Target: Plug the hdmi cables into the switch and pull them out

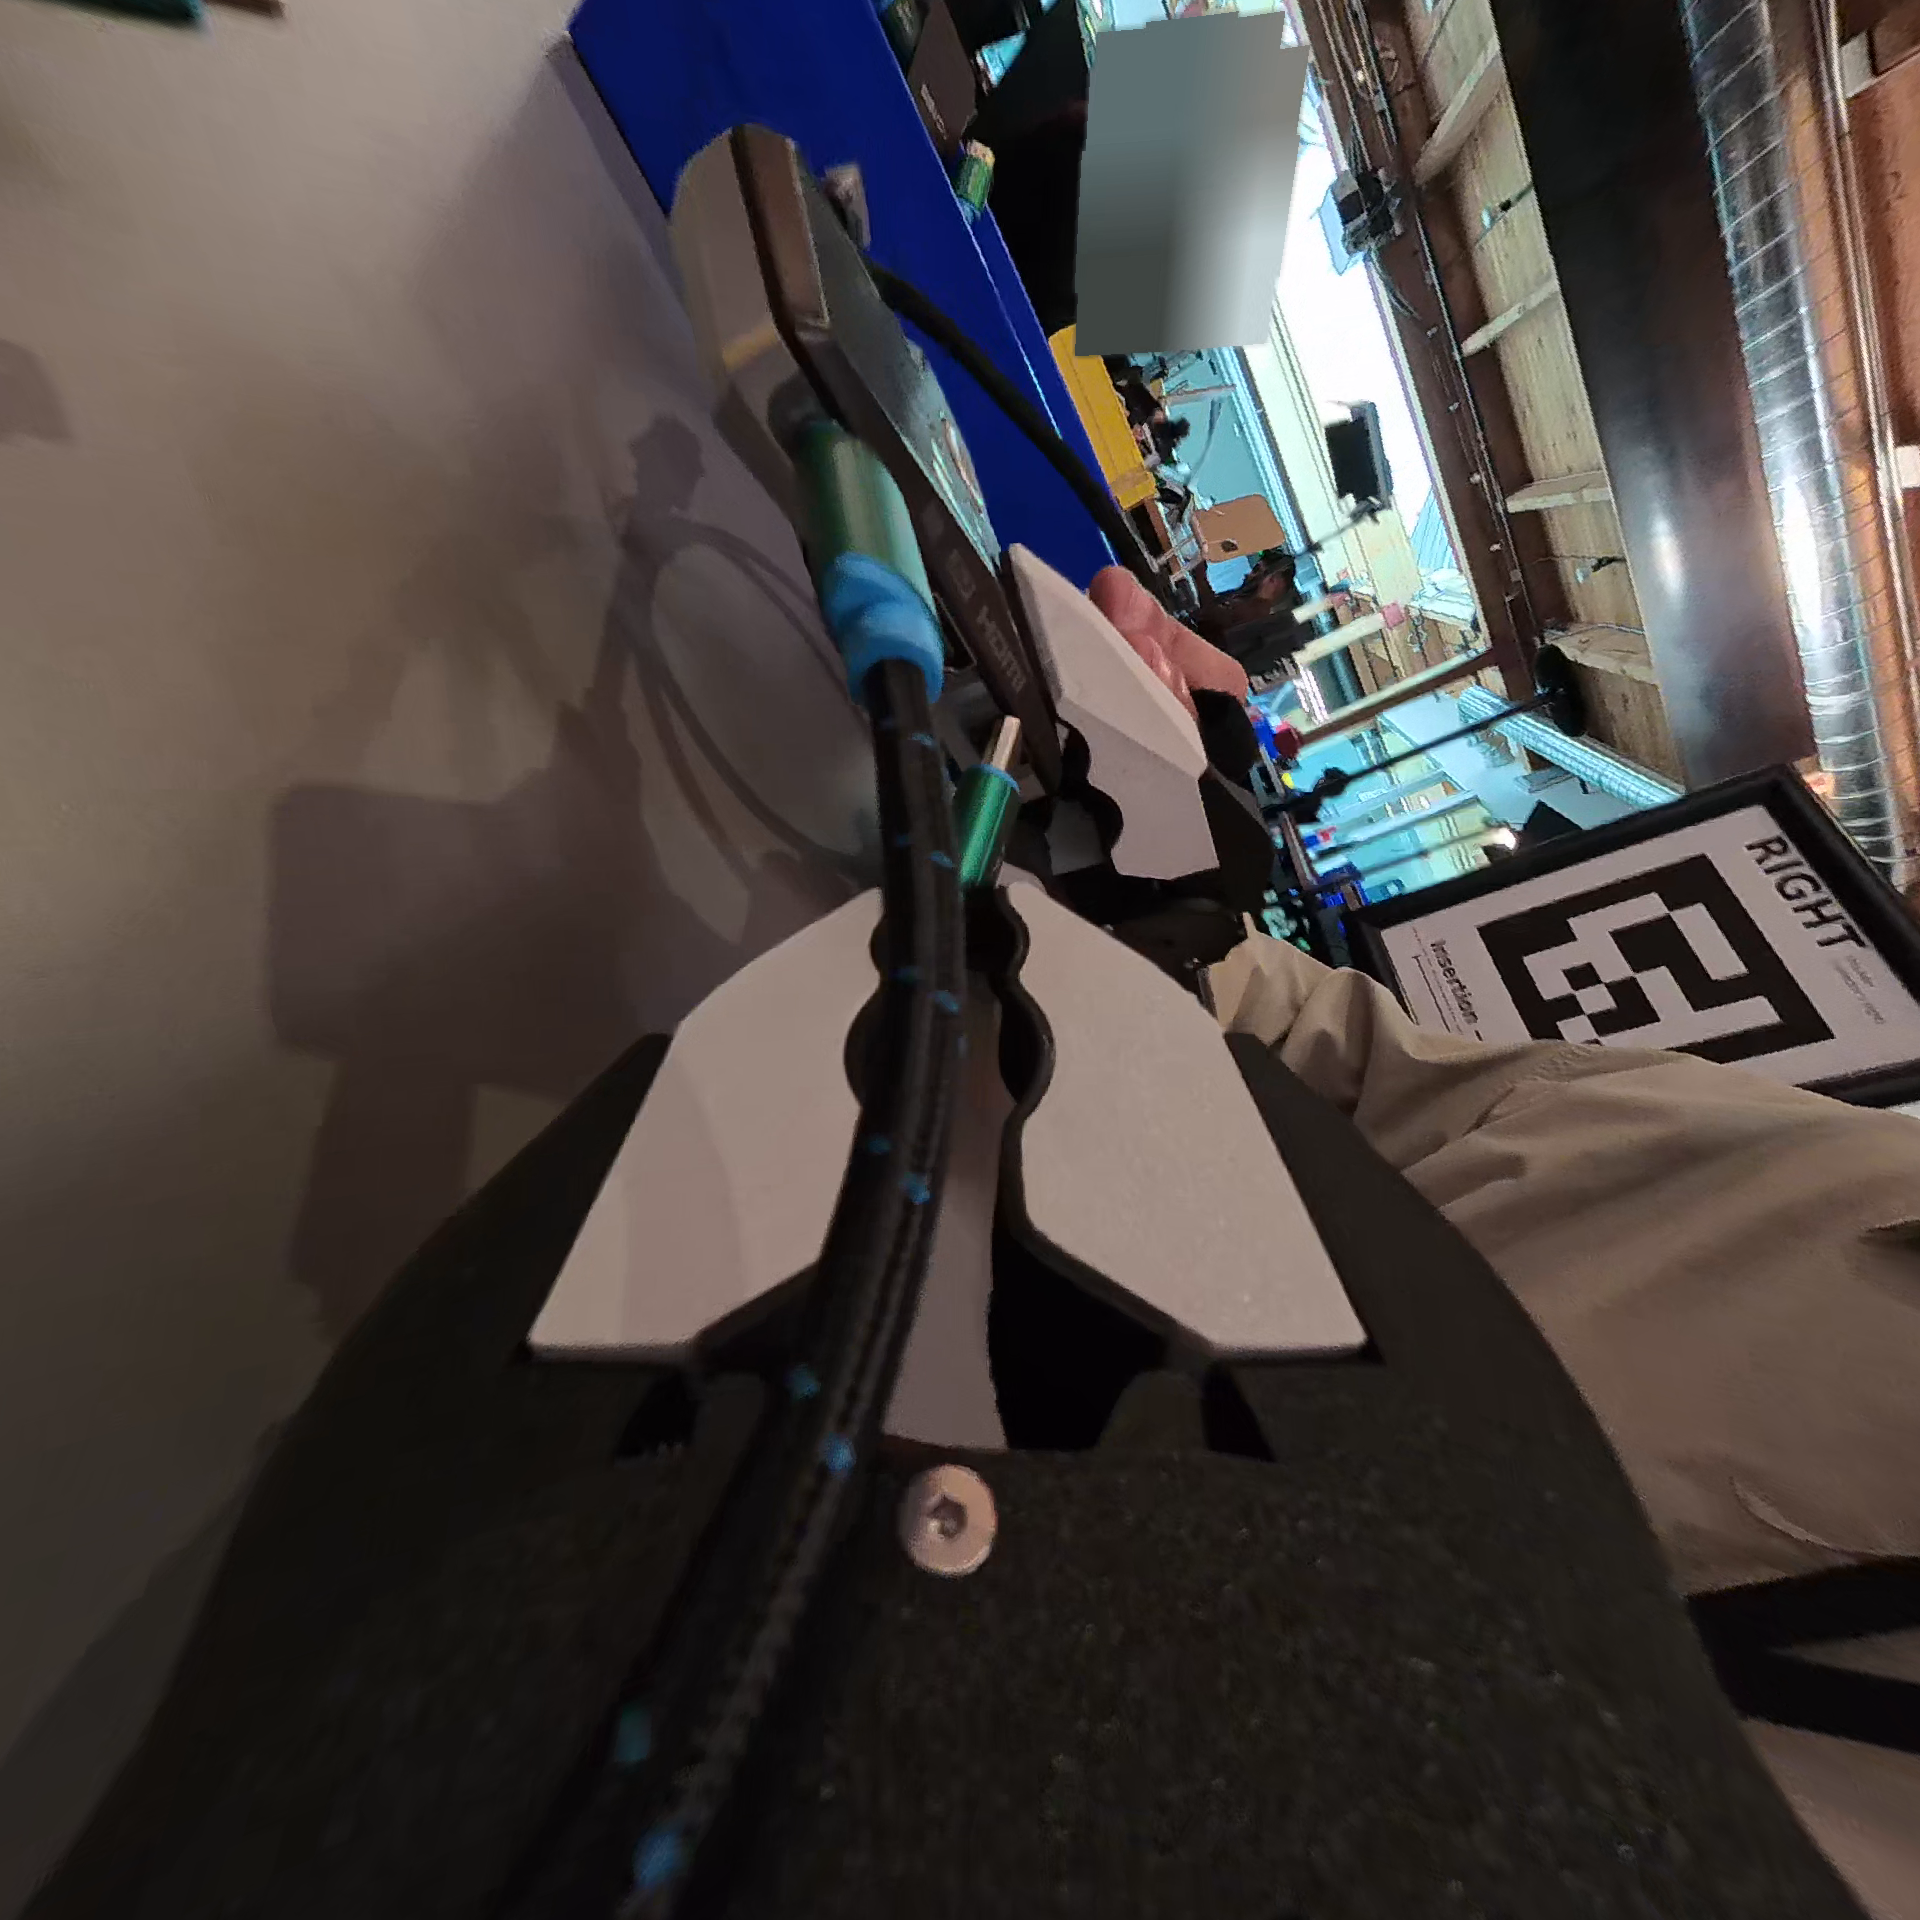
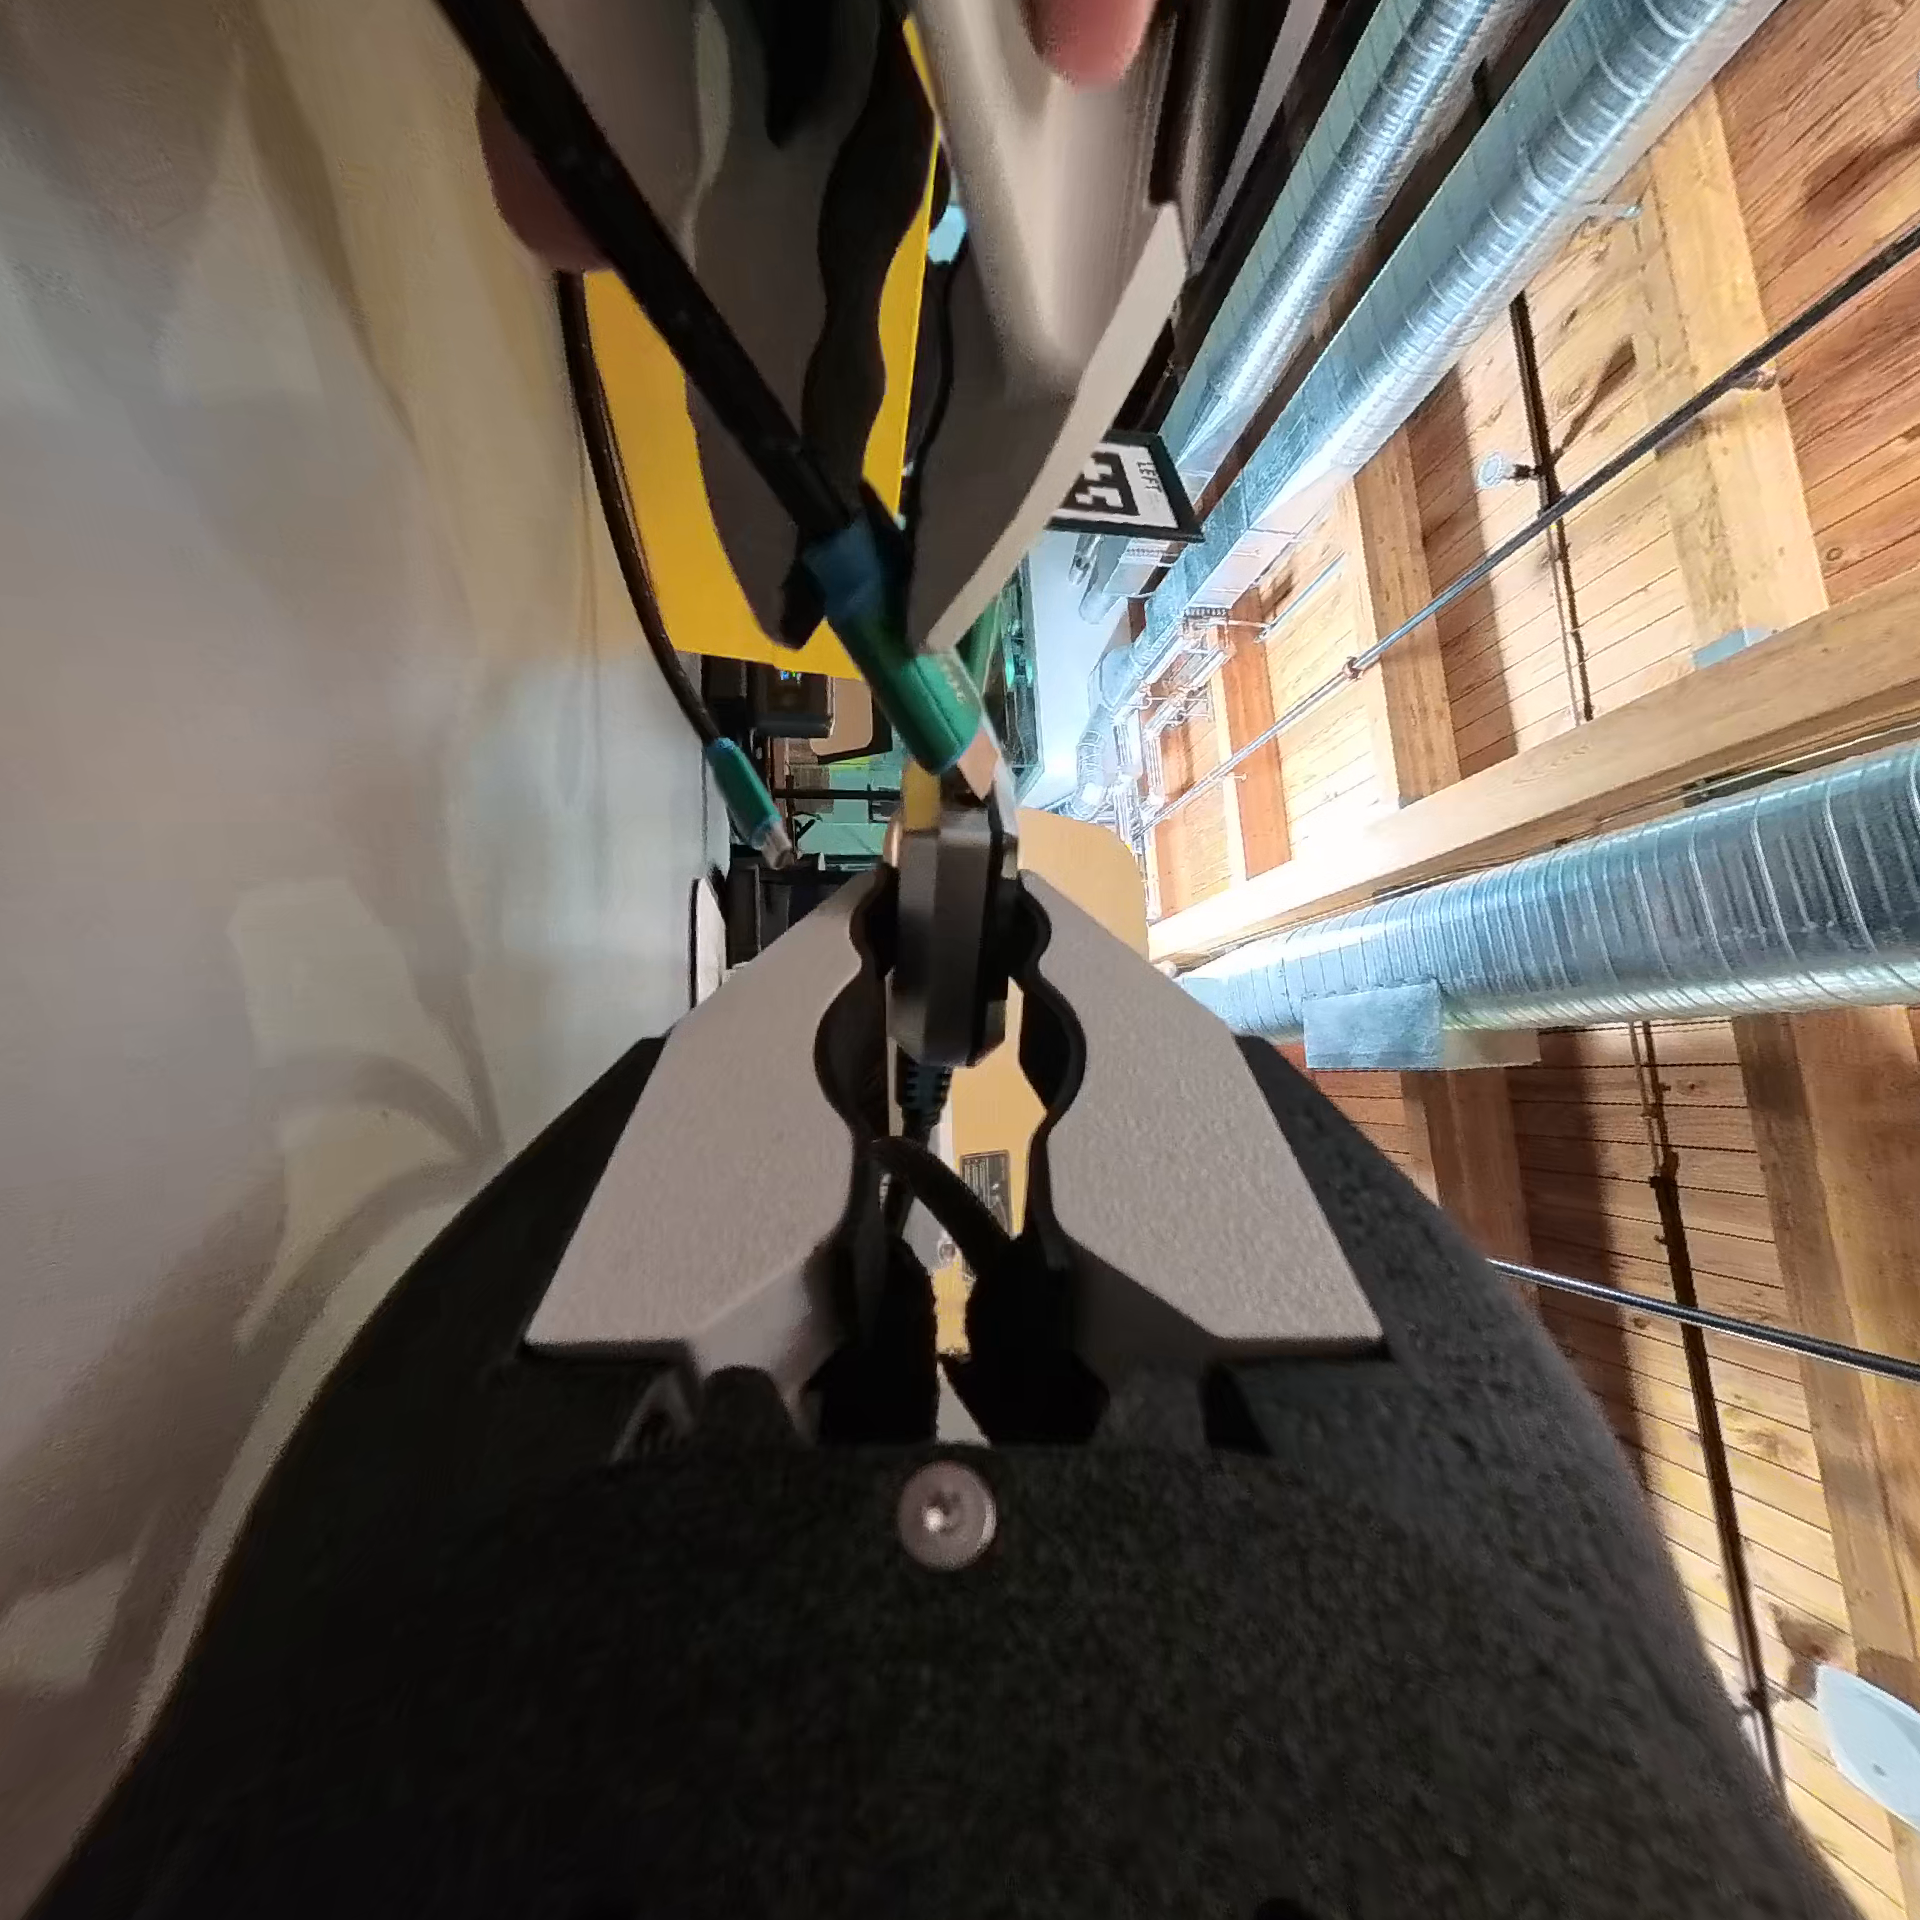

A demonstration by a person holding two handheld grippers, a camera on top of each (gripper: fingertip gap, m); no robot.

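Observation:
My right gripper (image 2: pixel 951 883) is shut on the black HDMI switch (image 2: pixel 940 935), held in the air; the switch's own lead runs back between the jaws. My left gripper (image 1: pixel 956 904) is shut on a black braided HDMI cable (image 1: pixel 914 1049) just behind its blue collar and green plug (image 2: pixel 925 696). The plug's metal tip (image 2: pixel 977 774) sits at the switch's far end, partly showing; how deep, I cannot tell. In the left wrist view the plug (image 1: pixel 852 488) lies against the switch (image 1: pixel 883 343), by the right gripper's fingers (image 1: pixel 1101 665). A second green plug (image 2: pixel 743 790) hangs loose near the table.
The white table (image 2: pixel 260 623) lies on the left of both views. A yellow box (image 2: pixel 665 468) and a blue board (image 1: pixel 831 156) stand behind. Framed marker cards (image 1: pixel 1714 966) (image 2: pixel 1127 499) stand nearby. A beige sleeve (image 1: pixel 1558 1247) reaches in from the right. The gap from one gripper's tips to the other's is roughly 5 cm.

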